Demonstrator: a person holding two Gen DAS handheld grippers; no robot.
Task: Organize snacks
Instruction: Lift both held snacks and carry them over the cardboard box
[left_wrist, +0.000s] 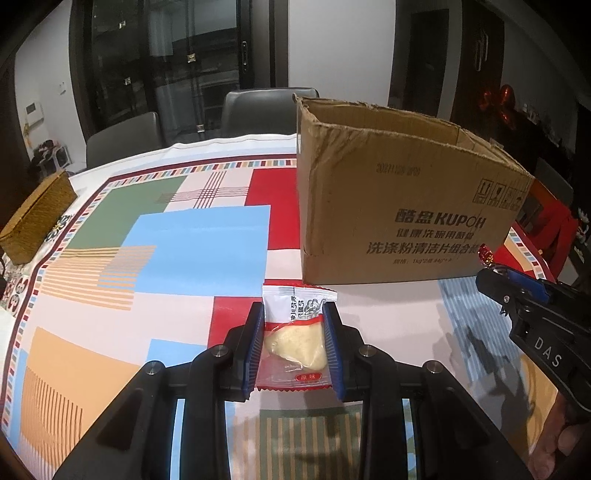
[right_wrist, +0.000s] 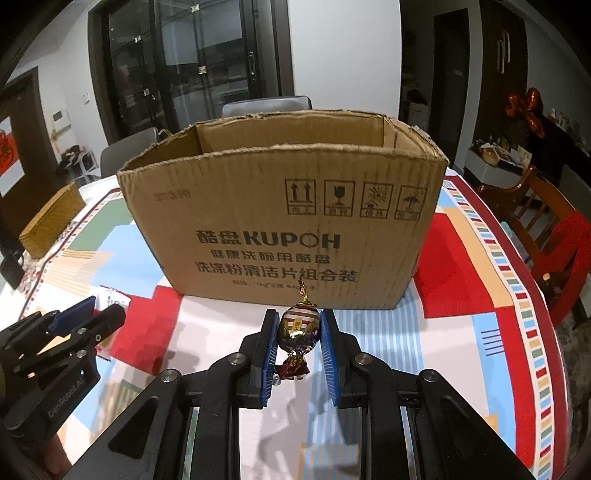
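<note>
Patterned cloth covers the tabletop, with an open cardboard box standing on it. Left claw pinches a clear snack packet between its blue pads, held above the cloth, near the box's left corner. Right claw pinches a foil-wrapped candy just before the box's front wall.
</note>
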